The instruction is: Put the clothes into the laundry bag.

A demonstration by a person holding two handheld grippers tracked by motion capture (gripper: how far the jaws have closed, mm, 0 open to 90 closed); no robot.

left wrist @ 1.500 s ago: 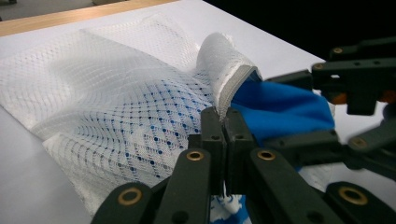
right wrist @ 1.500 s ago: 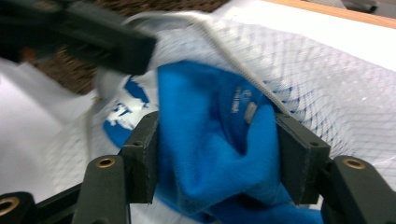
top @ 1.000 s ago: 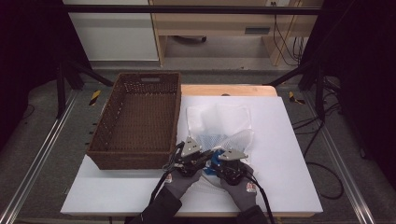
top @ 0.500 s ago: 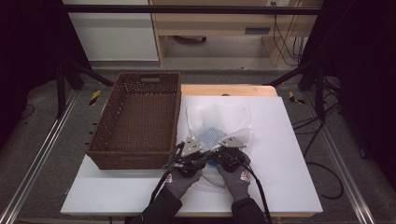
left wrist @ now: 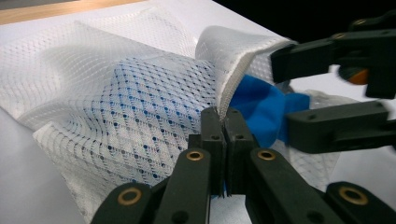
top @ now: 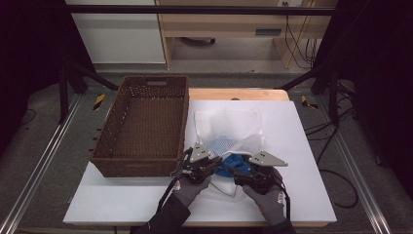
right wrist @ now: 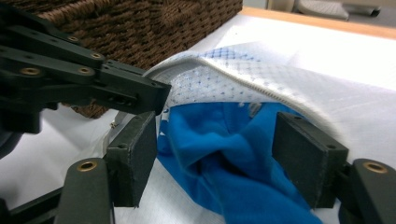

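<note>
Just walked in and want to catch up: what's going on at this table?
A person is stuffing a blue cloth into a white mesh bag on the white table, beside a brown wicker basket. The left tongs are shut on the bag's rim, holding its mouth open. The right tongs have just been opening; the cloth lies between their jaws, released, half inside the bag.
</note>
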